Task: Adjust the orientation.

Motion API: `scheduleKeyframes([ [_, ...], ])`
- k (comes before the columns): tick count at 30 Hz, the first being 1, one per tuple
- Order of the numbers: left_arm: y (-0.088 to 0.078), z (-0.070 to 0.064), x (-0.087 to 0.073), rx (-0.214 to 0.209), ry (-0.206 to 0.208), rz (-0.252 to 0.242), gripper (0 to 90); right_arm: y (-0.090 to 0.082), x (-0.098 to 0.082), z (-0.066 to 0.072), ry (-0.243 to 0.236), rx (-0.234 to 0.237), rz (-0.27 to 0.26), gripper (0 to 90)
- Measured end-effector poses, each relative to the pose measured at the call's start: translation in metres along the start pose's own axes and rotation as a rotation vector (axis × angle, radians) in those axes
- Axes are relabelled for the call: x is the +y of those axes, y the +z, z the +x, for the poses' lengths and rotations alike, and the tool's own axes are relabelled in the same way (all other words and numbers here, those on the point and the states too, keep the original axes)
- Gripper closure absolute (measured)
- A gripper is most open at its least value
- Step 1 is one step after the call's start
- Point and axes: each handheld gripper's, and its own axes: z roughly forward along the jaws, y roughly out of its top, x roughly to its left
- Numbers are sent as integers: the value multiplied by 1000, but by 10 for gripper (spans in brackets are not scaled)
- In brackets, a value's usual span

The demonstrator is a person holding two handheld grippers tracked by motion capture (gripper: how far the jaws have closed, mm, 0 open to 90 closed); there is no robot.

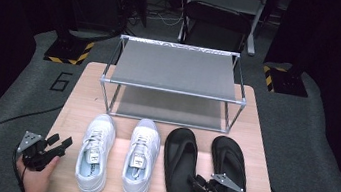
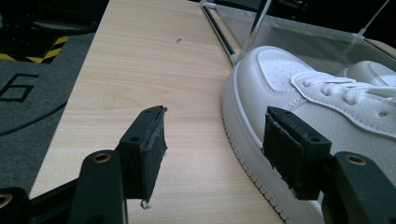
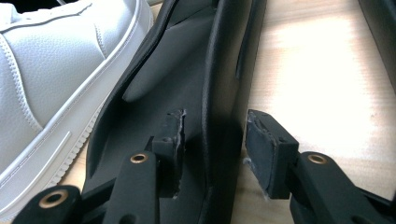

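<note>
R gripper (image 3: 212, 140) straddles the left black sandal's (image 1: 180, 165) heel-side rim, jaws wide, not clamped yet; sandal runs lengthwise away twd rack (image 1: 173, 91). L gripper (image 2: 212, 140) jaws wide, nothing betw them, beside white sneaker (image 2: 299, 102).

2 white sneakers (image 1: 117, 153) before a metal shoe rack (image 1: 172, 83).

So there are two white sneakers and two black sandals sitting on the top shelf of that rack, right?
Not quite. The sneakers and sandals sit on the table in front of the rack, whose shelves are bare. The high view shows it.
</note>
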Motion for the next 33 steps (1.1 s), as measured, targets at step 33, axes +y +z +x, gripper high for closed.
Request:
scheduleKeyframes([
  [33, 3, 4, 3, 5, -10, -21, 388, 1, -3, -12, 180, 83, -20, 663],
])
